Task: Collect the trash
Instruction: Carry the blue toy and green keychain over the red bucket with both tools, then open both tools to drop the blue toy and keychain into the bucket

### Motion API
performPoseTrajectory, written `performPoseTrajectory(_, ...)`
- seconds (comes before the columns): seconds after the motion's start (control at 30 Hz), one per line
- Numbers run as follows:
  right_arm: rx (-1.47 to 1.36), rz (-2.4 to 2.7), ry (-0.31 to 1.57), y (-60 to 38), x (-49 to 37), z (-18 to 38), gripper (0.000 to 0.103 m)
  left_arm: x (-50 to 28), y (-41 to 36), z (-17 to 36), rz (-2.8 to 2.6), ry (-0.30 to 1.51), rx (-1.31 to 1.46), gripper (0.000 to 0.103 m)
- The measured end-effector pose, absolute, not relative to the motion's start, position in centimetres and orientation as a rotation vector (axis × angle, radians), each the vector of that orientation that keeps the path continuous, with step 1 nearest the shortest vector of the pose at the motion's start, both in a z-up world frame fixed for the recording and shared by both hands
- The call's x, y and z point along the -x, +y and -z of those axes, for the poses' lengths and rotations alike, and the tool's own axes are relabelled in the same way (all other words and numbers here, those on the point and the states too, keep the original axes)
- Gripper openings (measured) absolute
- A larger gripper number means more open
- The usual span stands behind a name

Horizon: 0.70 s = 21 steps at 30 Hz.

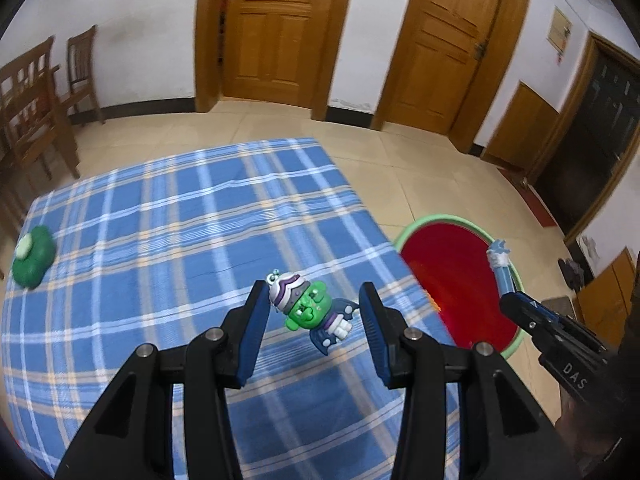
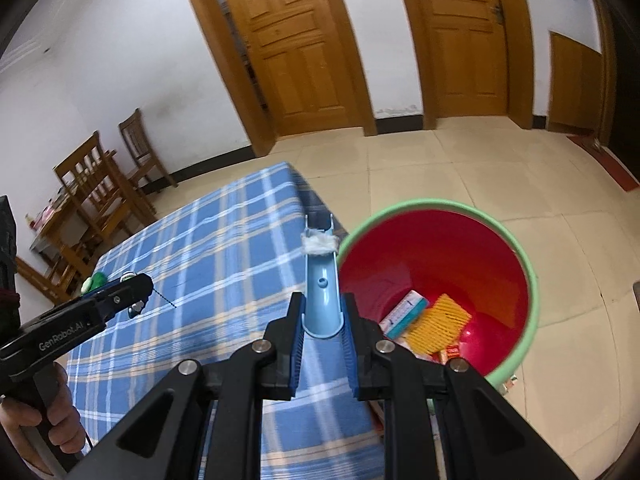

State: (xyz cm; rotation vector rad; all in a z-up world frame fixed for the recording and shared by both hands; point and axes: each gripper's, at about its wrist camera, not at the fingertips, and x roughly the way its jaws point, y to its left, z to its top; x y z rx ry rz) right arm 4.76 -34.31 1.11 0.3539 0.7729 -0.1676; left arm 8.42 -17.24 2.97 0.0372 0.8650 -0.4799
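My left gripper (image 1: 314, 300) is open just above the blue plaid tablecloth (image 1: 160, 220), its fingers on either side of a small green toy figure (image 1: 310, 306) with a purple-and-white cap. My right gripper (image 2: 322, 312) is shut on a light blue plastic piece (image 2: 321, 300) with a white wad (image 2: 319, 243) stuck near its far end. It holds the piece upright at the table's right edge, beside the red bin with a green rim (image 2: 532, 276). The same piece (image 1: 502, 268) and right gripper (image 1: 516, 304) show at the right of the left wrist view, over the bin (image 1: 456, 276).
The bin holds a yellow ridged item (image 2: 438, 324) and small boxes (image 2: 404, 312). A green plush-like object (image 1: 32, 256) lies at the table's left edge. Wooden chairs (image 1: 36, 112) stand at the left, wooden doors (image 1: 276, 32) behind on a tiled floor (image 1: 420, 168).
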Motion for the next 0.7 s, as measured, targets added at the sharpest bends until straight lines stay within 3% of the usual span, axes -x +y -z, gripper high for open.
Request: performPoseTrajectory(0.7, -0.501, 0.296, 0.831, -42.3, -2.8, 3.6, 0.02, -8.9, -29.6, -0.5, 0.715, 0.866, -0.174, 0.046)
